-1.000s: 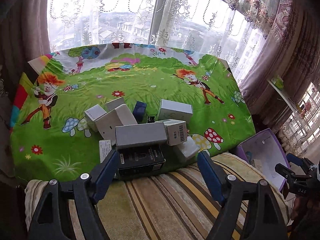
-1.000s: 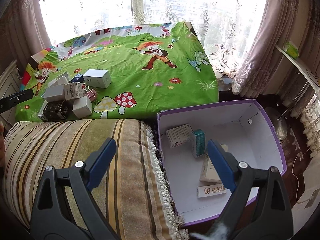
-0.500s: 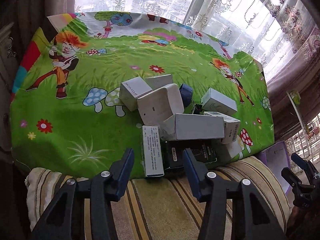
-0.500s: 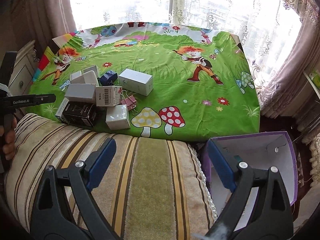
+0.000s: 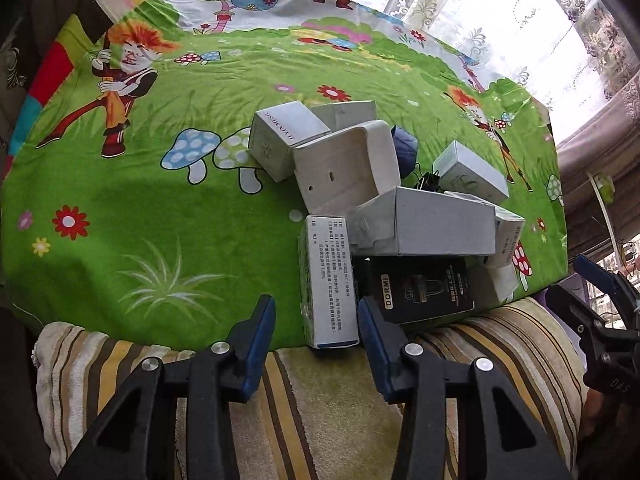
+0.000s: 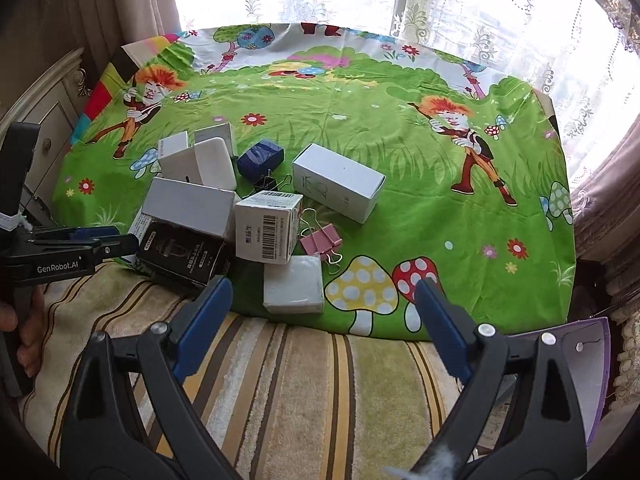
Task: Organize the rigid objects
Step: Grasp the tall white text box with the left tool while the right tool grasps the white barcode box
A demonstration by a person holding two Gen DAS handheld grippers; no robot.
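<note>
My left gripper was low over the near edge of the green cartoon cloth, with its two blue fingers apart. Between them lay the near end of the narrow white box with small printed text. The right finger looked very close to the box's side, but I could not tell if it touched; the left finger was clearly apart from it.

Just to the right of this box lay the black DORMI box, and over both rested the long grey box. Behind them the white rounded case stood tilted, with a small white cube box beside it.

My right gripper was also wide open and held nothing. It hung above the striped towel, and the flat white packet lay on the cloth just in front of its fingers. Near it I saw the barcode box, the pink binder clip and the white carton farther back. The purple bin showed at the right edge.
</note>
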